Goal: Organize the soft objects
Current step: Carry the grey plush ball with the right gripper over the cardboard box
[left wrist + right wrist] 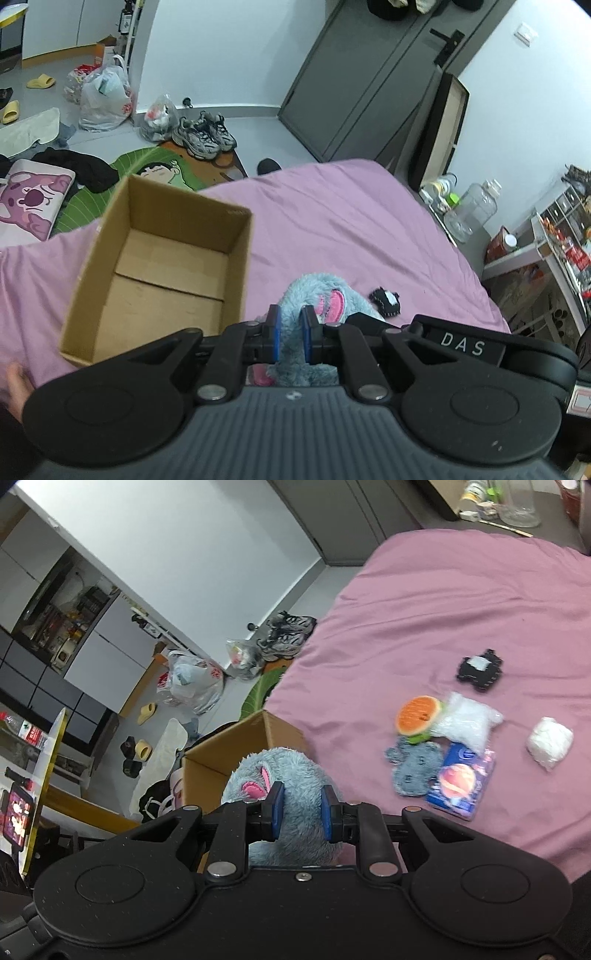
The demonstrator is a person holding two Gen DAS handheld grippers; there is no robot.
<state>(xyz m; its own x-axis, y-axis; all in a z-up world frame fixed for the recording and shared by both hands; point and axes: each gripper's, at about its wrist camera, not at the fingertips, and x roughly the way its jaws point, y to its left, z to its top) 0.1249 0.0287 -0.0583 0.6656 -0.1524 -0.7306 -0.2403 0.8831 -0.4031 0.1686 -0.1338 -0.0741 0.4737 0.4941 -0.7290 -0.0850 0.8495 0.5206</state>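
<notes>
A fluffy blue plush toy (pixel 314 295) with pink ears is held off the pink bedsheet (pixel 351 229) by both grippers. My left gripper (pixel 291 334) is shut on a narrow part of it. My right gripper (pixel 302 814) is shut on the blue plush toy (pixel 291 775) at a thicker part. An open, empty cardboard box (pixel 162 266) stands on the bed just left of the toy; in the right wrist view the cardboard box (pixel 221 753) shows behind the plush.
On the pink bedsheet (pixel 461 602) lie a black soft piece (pixel 480 670), an orange round plush (pixel 419 714), a clear bag (pixel 467 722), a grey plush (pixel 415 770), a blue packet (pixel 461 781) and a white ball (pixel 550 746). Sneakers (pixel 205 134) and bags (pixel 105 94) litter the floor.
</notes>
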